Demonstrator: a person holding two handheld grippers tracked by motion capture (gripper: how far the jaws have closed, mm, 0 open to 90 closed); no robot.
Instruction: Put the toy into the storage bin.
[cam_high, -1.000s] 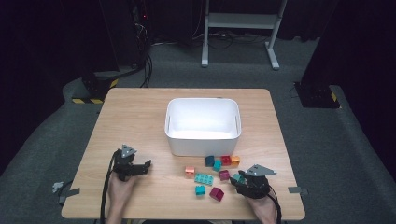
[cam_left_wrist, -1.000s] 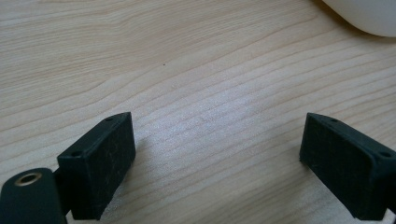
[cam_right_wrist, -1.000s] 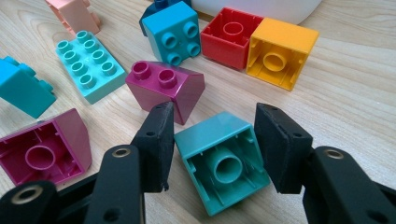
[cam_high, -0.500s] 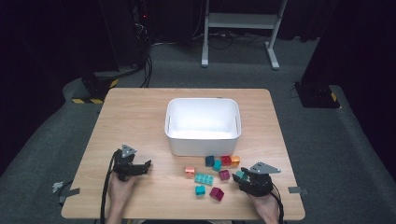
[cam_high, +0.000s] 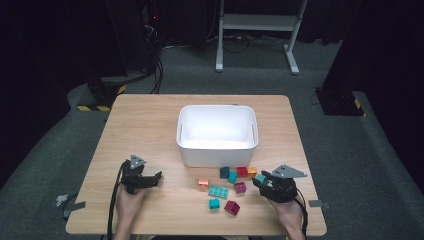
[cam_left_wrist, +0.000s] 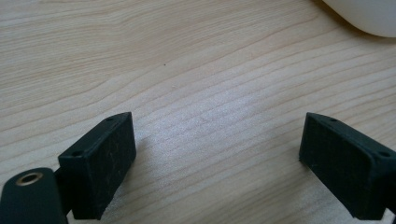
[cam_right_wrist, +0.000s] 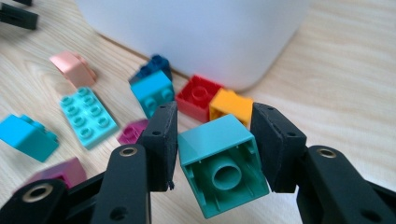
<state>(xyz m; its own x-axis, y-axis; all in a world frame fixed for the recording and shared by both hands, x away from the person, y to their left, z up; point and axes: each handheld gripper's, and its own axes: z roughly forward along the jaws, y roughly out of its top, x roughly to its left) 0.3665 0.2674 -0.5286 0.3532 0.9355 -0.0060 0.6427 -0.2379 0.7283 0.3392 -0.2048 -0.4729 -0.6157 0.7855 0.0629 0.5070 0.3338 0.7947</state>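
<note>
My right gripper (cam_right_wrist: 215, 125) is shut on a teal brick (cam_right_wrist: 219, 163), held tilted with its hollow underside toward the camera. In the high view this gripper (cam_high: 263, 181) and its teal brick (cam_high: 261, 178) hover at the table's front right, just right of the loose bricks. Ahead of it lie a red brick (cam_right_wrist: 198, 95), an orange brick (cam_right_wrist: 229, 105) and a blue one (cam_right_wrist: 152, 91) against the white bin (cam_right_wrist: 196, 32). My left gripper (cam_high: 152, 179) stands open over bare wood at the front left; its jaws (cam_left_wrist: 219, 140) hold nothing.
The white bin (cam_high: 215, 155) sits mid-table with nothing in it. In front of it lie several loose bricks: a pink one (cam_high: 203, 183), a turquoise plate (cam_high: 218, 192), a teal one (cam_high: 214, 203) and two magenta ones (cam_high: 231, 207). The bin's corner (cam_left_wrist: 369, 14) shows in the left gripper view.
The right gripper has shifted slightly with the teal brick between its jaws. The left gripper has stayed where it was.
</note>
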